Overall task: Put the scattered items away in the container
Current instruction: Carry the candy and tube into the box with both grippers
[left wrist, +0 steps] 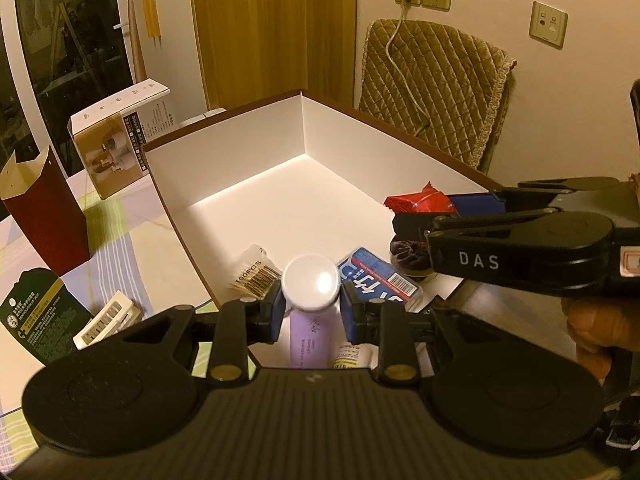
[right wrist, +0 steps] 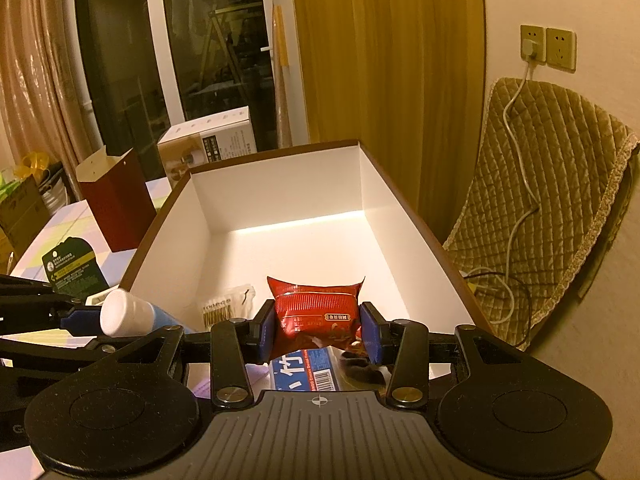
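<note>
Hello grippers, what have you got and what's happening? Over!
Left gripper shut on white-capped lilac tube. Right gripper shut on red crinkly snack packet. Both above white open box. Nothing blocking the drop.

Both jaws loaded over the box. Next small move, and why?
Probably open the right gripper: its red snack packet already hangs over the white box. The left gripper holds the white-capped tube and can follow.
</note>
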The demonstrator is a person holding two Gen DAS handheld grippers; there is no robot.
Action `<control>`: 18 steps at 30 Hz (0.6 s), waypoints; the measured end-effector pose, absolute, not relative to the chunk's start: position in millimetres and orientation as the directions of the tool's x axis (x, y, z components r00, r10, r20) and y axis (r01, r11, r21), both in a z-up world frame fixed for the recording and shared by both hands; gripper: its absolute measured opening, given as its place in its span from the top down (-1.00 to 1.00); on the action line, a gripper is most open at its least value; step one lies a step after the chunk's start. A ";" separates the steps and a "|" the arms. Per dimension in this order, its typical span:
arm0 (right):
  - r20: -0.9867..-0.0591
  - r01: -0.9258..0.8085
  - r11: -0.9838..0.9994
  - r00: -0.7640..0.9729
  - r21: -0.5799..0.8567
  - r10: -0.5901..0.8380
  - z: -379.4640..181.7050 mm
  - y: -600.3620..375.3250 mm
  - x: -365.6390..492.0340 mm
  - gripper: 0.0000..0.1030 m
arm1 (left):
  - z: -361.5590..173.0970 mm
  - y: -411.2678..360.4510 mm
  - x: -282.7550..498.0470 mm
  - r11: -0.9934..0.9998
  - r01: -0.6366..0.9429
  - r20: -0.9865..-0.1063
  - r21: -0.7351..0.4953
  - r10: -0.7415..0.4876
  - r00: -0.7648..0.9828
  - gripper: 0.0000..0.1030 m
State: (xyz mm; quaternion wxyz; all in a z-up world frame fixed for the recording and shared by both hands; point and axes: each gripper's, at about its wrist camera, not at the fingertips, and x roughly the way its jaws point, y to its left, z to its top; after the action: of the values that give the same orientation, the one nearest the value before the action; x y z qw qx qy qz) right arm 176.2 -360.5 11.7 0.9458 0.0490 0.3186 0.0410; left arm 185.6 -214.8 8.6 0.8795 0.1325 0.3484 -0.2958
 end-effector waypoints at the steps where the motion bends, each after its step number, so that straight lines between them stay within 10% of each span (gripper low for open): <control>1: -0.598 -0.047 0.992 0.794 0.118 0.108 11.7 -360.3 176.1 0.11 | 8.7 -214.0 185.5 0.791 0.612 -0.691 0.026 -0.428 0.583 0.53; 18: -0.599 -0.051 0.993 0.794 0.110 0.107 10.9 -358.1 175.4 0.11 | 17.2 -207.0 185.6 0.796 0.605 -0.667 0.023 -0.438 0.602 0.45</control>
State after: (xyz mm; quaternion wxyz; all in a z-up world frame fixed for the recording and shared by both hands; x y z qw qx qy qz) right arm 175.4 -358.1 10.9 0.9460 0.0442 0.3184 0.0416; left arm 185.6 -207.0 17.2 0.8864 0.1242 0.3353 -0.2941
